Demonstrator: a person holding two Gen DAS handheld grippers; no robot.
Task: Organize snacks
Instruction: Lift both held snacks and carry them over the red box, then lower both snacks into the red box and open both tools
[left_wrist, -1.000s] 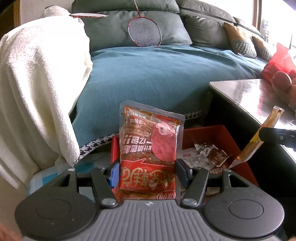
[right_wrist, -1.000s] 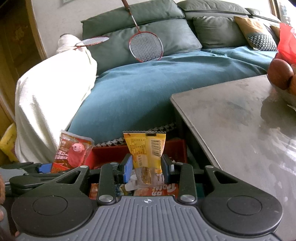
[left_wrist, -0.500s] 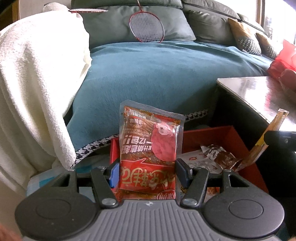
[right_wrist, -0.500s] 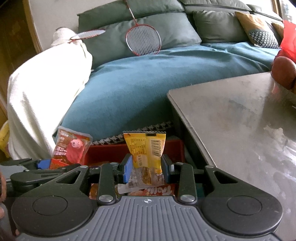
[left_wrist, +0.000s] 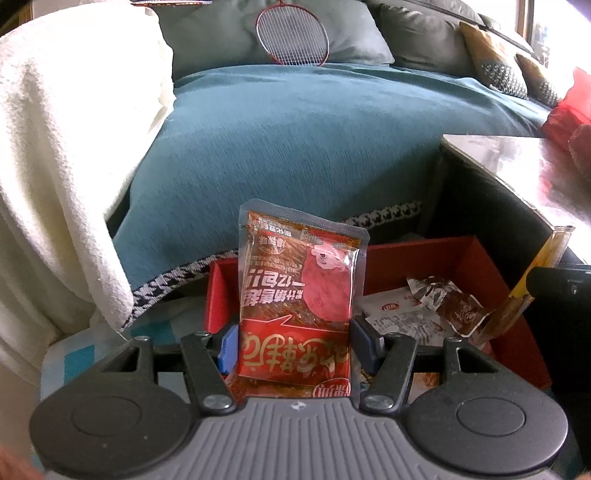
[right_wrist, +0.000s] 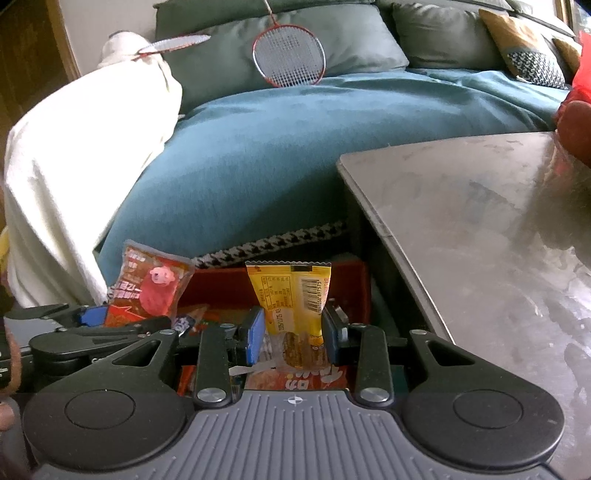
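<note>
Over the red box (left_wrist: 461, 254) beside the table (right_wrist: 480, 229), the left gripper (left_wrist: 293, 345) pinches the red snack pouch (left_wrist: 299, 291) and the right gripper (right_wrist: 293, 334) the yellow packet (right_wrist: 291, 291), both probably light, floppy and crinkly-slick, so gripping the flat lower edges looks smart.

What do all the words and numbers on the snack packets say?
Red foil snack packet with a pink cartoon animal, held upside down in the left claw: large gold Chinese characters and white ones, inverted; I cannot read them reliably.
Yellow plastic snack packet in the right claw: barcode and digits, too blurred to quote.
White sachet with a red oval logo in the red box: too small to read.
</note>
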